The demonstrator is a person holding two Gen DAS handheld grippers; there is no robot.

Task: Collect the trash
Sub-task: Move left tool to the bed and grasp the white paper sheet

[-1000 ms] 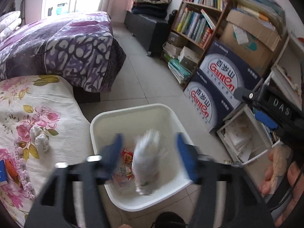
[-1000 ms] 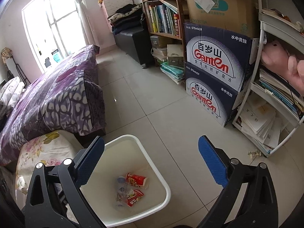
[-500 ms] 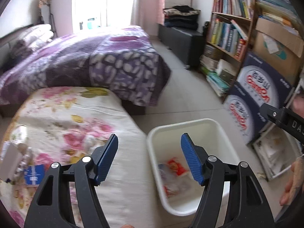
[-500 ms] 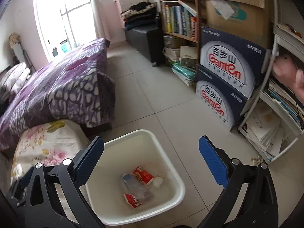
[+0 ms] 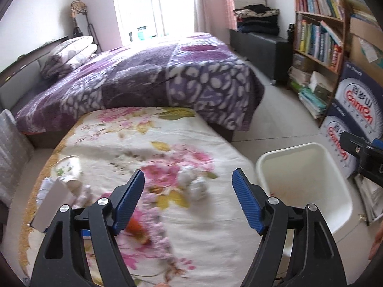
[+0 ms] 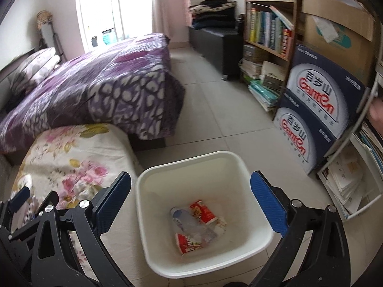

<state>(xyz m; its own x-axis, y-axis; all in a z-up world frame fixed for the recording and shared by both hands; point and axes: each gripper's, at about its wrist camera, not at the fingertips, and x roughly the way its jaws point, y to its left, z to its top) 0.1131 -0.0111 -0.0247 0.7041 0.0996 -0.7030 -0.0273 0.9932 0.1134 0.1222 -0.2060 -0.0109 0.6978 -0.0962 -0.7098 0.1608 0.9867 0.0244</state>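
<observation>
Left gripper [image 5: 188, 192] swung from bin [image 5: 335, 167], jaws opening

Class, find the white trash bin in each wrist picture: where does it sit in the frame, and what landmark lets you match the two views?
Left wrist view: the white trash bin is at the right edge, on the floor beside the floral-covered surface.
Right wrist view: the bin is low and central, between the open tongs, wrappers inside.
Shared landmark: the stacked Ganten boxes behind it.
</observation>
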